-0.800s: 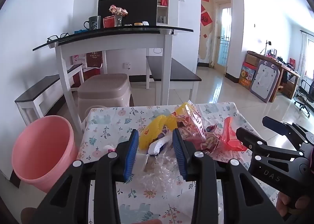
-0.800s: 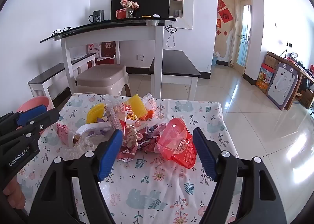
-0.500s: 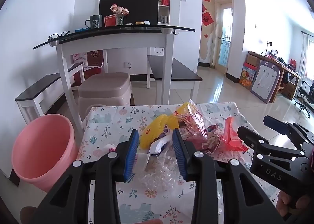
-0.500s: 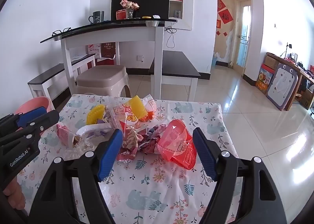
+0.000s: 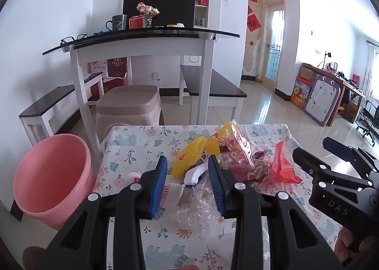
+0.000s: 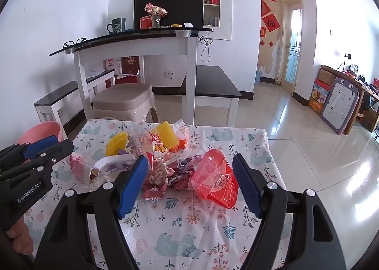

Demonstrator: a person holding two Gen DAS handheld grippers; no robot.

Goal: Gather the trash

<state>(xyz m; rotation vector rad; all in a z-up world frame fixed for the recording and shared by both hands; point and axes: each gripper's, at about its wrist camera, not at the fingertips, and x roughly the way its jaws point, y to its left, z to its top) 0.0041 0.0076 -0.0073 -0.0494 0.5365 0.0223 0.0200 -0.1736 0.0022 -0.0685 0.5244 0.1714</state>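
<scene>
Several crumpled wrappers (image 6: 163, 173), red, yellow, clear, heaped on tablecloth (image 6: 189, 234).

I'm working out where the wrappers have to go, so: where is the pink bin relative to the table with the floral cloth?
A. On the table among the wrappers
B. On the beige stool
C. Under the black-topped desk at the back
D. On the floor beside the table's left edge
D: the left wrist view shows the pink bin standing on the floor just off the left edge of the table, empty as far as can be seen.
</scene>
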